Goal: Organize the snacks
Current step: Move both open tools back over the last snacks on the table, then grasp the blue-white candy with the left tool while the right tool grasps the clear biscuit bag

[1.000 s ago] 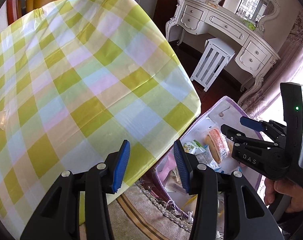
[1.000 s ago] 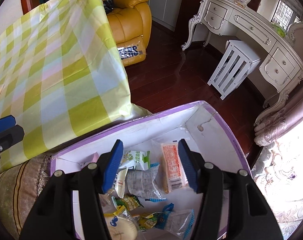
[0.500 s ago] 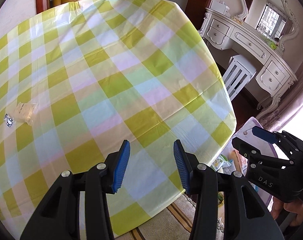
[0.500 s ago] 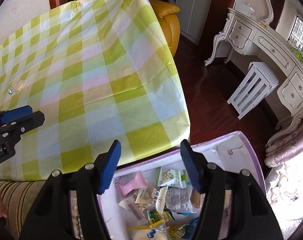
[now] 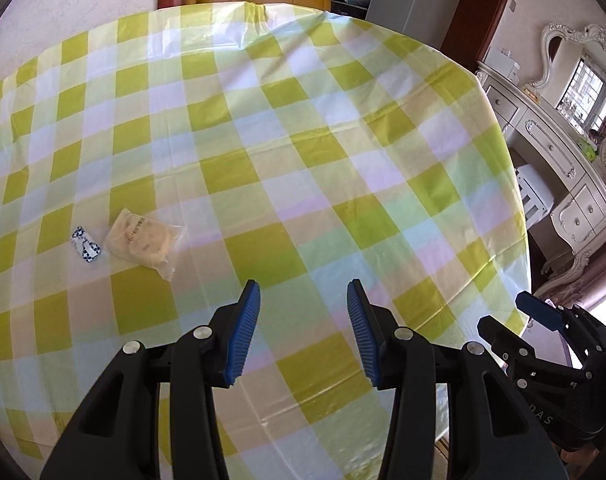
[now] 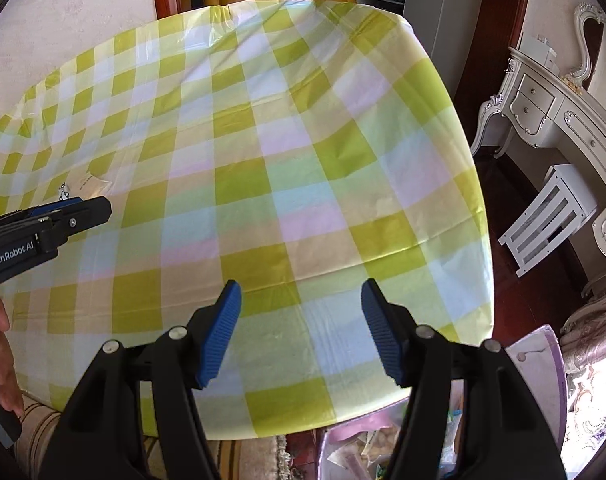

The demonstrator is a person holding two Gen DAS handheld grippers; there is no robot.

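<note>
We have swung both grippers from the purple-rimmed snack box point(image 6: 543, 360) beside the table's right edge to above the yellow-green checked tablecloth point(image 5: 303, 160); our left gripper point(image 5: 303, 320) stays narrowly parted and empty, our right gripper point(image 6: 301, 328) is opening, empty; a clear-wrapped pale biscuit point(image 5: 141, 242) and small blue-white candy point(image 5: 85, 243) now show near the left edge

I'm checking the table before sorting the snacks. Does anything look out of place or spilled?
Nothing spilled. Two snacks lie alone at the left of the checked tablecloth: a clear-wrapped biscuit packet and a small blue-and-white candy beside it. The cloth shows only light creases.
</note>
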